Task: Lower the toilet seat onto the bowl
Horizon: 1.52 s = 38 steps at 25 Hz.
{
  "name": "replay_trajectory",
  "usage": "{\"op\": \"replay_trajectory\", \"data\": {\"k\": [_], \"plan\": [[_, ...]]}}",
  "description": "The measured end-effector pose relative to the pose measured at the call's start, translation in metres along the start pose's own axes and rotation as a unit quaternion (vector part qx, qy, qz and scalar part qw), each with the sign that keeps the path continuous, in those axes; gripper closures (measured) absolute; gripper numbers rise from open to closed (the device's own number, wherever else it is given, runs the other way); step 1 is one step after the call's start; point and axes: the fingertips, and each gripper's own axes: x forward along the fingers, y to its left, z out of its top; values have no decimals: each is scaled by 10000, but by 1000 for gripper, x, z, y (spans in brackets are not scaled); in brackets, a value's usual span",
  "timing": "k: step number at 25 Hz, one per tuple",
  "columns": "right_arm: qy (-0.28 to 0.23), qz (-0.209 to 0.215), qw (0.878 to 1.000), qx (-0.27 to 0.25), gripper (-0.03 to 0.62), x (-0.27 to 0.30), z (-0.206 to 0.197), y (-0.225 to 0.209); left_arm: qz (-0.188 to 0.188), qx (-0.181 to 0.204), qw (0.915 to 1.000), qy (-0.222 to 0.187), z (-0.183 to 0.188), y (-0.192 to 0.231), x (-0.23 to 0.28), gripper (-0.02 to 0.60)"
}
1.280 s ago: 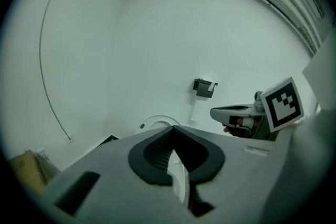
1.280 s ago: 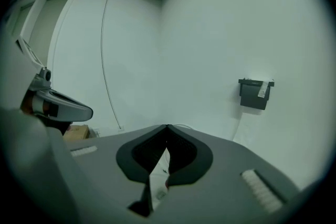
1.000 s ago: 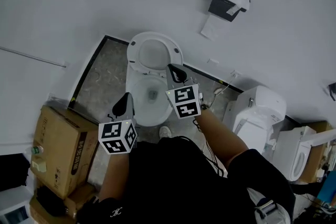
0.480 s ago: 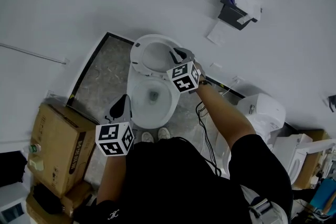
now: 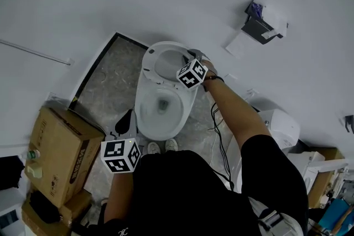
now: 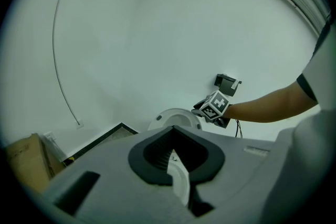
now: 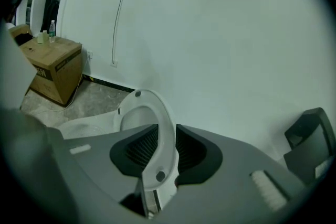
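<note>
A white toilet stands against the wall with its seat [image 5: 150,63] raised upright above the bowl [image 5: 145,119]. My right gripper [image 5: 193,56] is at the seat's right rim. In the right gripper view the seat [image 7: 167,107] runs edge-on between the jaws; they have just been opening and stand on either side of the rim without pressing it. My left gripper [image 5: 126,119] hangs low beside the bowl's left front, its fingertips together and empty. The left gripper view shows the seat [image 6: 176,115] and the right gripper [image 6: 202,108] ahead.
A cardboard box [image 5: 55,146] stands at the left with a bottle on it. A toilet-paper holder [image 5: 260,25] hangs on the wall at the right. More white toilets [image 5: 279,127] stand at the right. A cable trails from the right arm. The person's shoes [image 5: 160,146] are at the bowl's front.
The right gripper has travelled from over the bowl to the raised seat's right rim, rolling as it went, and its jaws have parted around the rim. The left gripper has sunk slightly.
</note>
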Motion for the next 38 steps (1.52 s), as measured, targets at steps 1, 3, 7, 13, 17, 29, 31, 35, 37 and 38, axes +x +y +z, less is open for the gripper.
{"op": "replay_trajectory", "data": {"k": [1,3,7,13,17,29,31,35,37,38], "plan": [[75,-12,10000,-28,477,6,-2,-1,31,-33,10000,6,-1,3,0,574],[186,-34,9998,-55,477,17,-5,-3,84,-85,9999,29,-3,9,0,574],[330,-70,9993,-137,477,35,-8,-6,151,-133,9997,109,-6,16,2,574],[544,-144,9982,-192,479,53,-14,-11,219,-169,9994,185,-10,21,4,574],[559,-48,9981,-265,480,62,-9,-9,269,-190,9992,215,-12,25,4,574],[772,-46,9957,-506,495,70,-10,-11,372,-315,9986,227,-19,38,-4,574],[803,13,9957,-469,502,68,-12,-10,353,-307,9986,229,-20,37,-5,574],[883,220,9948,-461,515,60,-20,-1,296,-282,9989,214,-19,34,-7,574],[814,222,9953,-473,517,54,-19,3,265,-266,9991,199,-19,32,-8,574],[771,222,9957,-462,517,51,-18,5,249,-257,9992,193,-18,32,-8,574]]}}
